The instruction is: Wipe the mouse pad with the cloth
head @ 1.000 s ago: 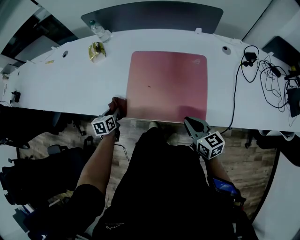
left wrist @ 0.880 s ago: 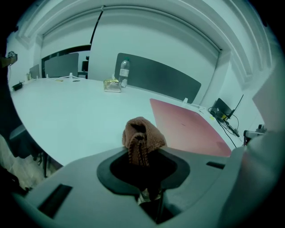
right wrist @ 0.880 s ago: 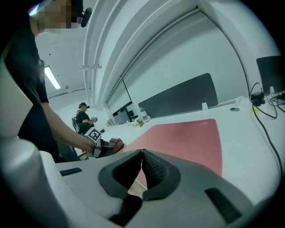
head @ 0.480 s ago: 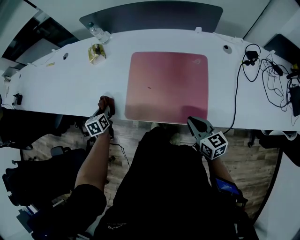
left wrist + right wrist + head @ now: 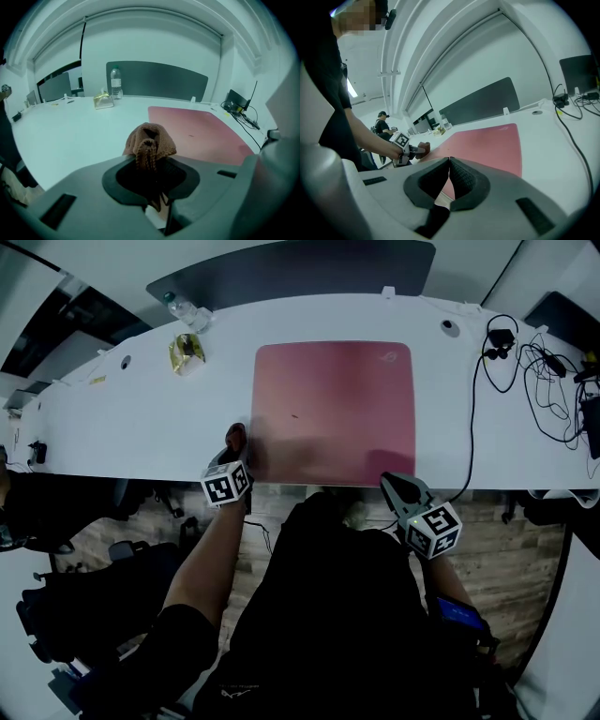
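Pinching a bunched brown cloth [image 5: 149, 140] in the left gripper [image 5: 236, 457], jaws clamped on its tail and the wad bulging out past the tips. Hanging just beside the near-left corner of the pink mouse pad [image 5: 333, 409], over the white desk [image 5: 141, 418] rather than over the pad itself; impossible to say whether pressed to the surface or a little above it. Holding the right gripper [image 5: 398, 488] low at the desk's near edge, by the pad's near-right corner, jaws pressed together with nothing between them and well apart from the cloth. Reads as lining up for a wiping pass: cloth secured and brought to the pad's edge, but not on it. Calls next for carrying the wad rightward onto the pad, lowering until the fabric bears on the surface, then dragging across in overlapping strokes from the near side toward the far side. Worth passing over the small dark speck [image 5: 293, 415] left of the pad's middle. Worth watching for the pad sliding on the smooth desk under the drag; could be steadied at its near-right corner with the free gripper.
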Available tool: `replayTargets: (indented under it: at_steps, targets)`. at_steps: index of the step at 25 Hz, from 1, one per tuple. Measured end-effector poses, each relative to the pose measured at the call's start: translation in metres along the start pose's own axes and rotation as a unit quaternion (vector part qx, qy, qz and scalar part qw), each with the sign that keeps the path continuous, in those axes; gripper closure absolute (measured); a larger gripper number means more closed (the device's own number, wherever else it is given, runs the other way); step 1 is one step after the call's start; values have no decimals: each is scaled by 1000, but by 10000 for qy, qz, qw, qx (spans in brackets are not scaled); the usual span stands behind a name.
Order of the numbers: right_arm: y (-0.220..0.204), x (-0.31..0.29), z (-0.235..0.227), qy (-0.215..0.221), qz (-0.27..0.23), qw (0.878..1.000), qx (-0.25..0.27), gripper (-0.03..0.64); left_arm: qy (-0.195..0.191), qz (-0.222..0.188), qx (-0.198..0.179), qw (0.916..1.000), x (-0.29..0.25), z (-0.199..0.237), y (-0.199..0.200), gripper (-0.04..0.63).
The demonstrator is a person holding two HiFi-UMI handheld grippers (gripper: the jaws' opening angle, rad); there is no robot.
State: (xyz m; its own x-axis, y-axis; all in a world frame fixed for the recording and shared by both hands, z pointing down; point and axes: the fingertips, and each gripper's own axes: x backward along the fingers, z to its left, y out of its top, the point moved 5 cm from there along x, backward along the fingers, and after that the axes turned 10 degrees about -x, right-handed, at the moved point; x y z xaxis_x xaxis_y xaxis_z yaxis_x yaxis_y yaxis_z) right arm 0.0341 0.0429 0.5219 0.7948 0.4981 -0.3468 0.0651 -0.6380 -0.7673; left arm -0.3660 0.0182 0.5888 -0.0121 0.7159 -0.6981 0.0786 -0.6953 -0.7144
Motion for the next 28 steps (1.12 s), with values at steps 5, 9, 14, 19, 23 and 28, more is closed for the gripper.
replayTargets:
  at_steps: [5,9,14,19,23,28]
  targets:
    - [2,3,-3,-40,-68,10000,-29,591,-67,108,60,9999,-5,-20,3,506]
    - [2,6,-6,-96,-115,9999,-86,591,-19,195,53,9998,-7,-26,-1,506]
    - [-4,12,-8,-158,-135,9996,-184,591,-175,232,-332,9990,-10,-50,7,506]
    - [-7,20,-13,-245,-190,9992,-254,591,-538,194,-526,9970,-18,-88,17,508]
    - [-7,27,-17,-340,-252,9987,-288,591,-843,166,-580,9946,-23,-120,26,506]
    - [-7,38,-24,-456,-340,9977,-361,591,-1166,156,-719,9905,-30,-158,35,508]
